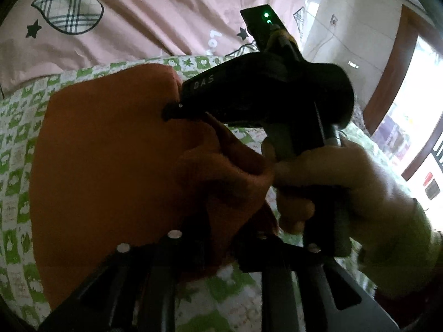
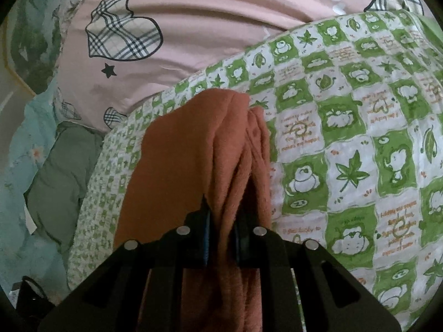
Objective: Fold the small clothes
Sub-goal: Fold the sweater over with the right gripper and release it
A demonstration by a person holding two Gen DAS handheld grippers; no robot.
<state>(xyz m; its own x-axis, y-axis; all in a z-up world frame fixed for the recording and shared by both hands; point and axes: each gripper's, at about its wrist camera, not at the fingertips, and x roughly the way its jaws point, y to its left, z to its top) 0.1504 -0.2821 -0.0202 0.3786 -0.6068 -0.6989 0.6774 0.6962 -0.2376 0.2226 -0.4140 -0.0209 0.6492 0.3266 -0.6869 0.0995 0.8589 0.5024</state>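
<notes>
Left wrist view: orange garment (image 1: 110,166), fleecy, spread over a green-and-white checked quilt (image 1: 16,144) printed with leaves and cartoon animals. A bunched fold of the garment runs down into the left gripper (image 1: 218,249) at the bottom of the frame. The fingers (image 1: 177,251) are dark and partly buried in cloth; they appear pressed onto the fold, though the contact itself is hidden. The right gripper (image 1: 177,108) crosses the middle of the frame, black, lettered "DAS", its tip touching the garment's upper part; whether it is parted or together cannot be told from here. The person's right hand (image 1: 332,182) wraps its handle. A green indicator light (image 1: 266,15) glows on the unit above. Behind the quilt lies a pink bedsheet (image 1: 152,13) with plaid hearts and black stars. A doorway (image 1: 409,88) shows bright at the right edge.

Right wrist view: the right gripper (image 2: 221,235) sits bottom centre, its fingers (image 2: 205,238) drawn in tight on a thick ridge of the orange garment (image 2: 193,144), which rises between them and runs away up the frame. The garment lies on the checked quilt (image 2: 346,144), near its left edge. Pink bedsheet (image 2: 193,27) beyond. A pale teal floral blanket (image 2: 25,149) and a grey-green cushion (image 2: 63,166) lie at the left.
</notes>
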